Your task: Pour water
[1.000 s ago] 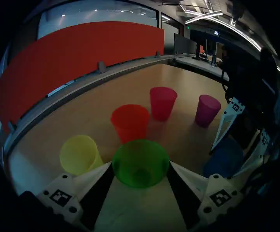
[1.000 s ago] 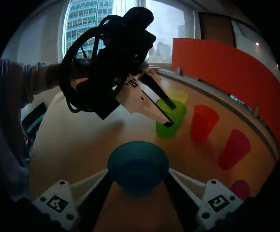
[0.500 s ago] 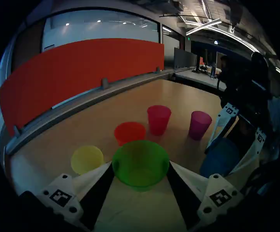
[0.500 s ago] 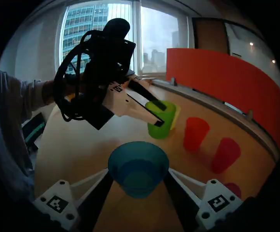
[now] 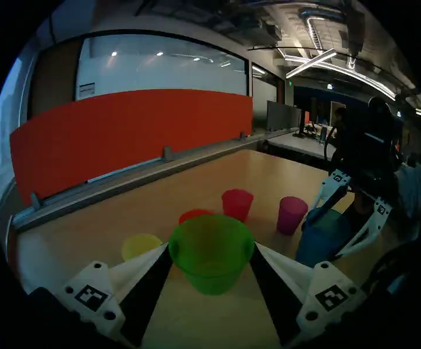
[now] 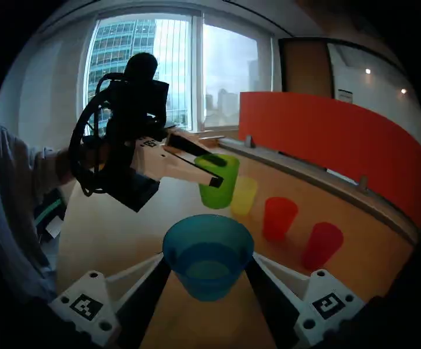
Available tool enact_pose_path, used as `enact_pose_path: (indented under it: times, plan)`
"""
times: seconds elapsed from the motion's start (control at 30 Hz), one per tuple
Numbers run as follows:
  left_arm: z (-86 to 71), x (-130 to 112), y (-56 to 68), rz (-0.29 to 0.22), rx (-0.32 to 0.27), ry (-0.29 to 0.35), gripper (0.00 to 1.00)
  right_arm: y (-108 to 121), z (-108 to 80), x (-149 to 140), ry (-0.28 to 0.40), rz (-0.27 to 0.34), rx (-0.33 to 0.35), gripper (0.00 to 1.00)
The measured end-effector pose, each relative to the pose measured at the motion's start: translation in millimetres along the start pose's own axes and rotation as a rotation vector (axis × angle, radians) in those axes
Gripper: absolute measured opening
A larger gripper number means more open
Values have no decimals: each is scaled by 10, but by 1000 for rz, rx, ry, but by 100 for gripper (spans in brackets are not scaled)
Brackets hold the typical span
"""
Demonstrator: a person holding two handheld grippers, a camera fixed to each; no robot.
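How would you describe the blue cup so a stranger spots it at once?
Start at the wooden table beside the long red panel. A row of cups stands there; the blue cup is held apart between white fingers, the only blue one.

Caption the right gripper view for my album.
Right hand-held gripper clamps a blue plastic cup; the left one holds a green plastic cup.

Red cup (image 5: 194, 214) mostly behind the green cup (image 5: 211, 256)
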State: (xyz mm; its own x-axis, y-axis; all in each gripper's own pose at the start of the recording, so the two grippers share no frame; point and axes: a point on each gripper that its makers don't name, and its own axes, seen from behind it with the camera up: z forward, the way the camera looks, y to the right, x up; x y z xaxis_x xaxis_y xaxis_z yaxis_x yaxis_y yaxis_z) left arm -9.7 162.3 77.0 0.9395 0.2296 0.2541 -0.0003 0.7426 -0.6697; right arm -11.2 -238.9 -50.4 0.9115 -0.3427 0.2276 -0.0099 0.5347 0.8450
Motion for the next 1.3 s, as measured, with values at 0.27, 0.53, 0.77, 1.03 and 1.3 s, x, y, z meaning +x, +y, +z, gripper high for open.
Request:
enact_pose_path:
  times: [0.27, 0.53, 0.77, 1.03, 1.3]
  plan:
    - [-209, 192, 66, -16, 13, 87, 88, 34, -76, 189, 63, 10, -33, 88]
    - [-401, 364, 189, -30, 16, 164, 88, 76, -137, 334, 112, 18, -58, 88]
    - [-519, 408, 291, -30, 5, 188, 88, 100, -161, 424, 133, 11, -73, 88]
    - [-607, 447, 357, -21, 4, 208, 88, 115, -181, 517, 157, 14, -85, 88]
    - [-698, 475, 414, -7, 4, 226, 88, 156, -203, 559, 163, 6, -100, 88]
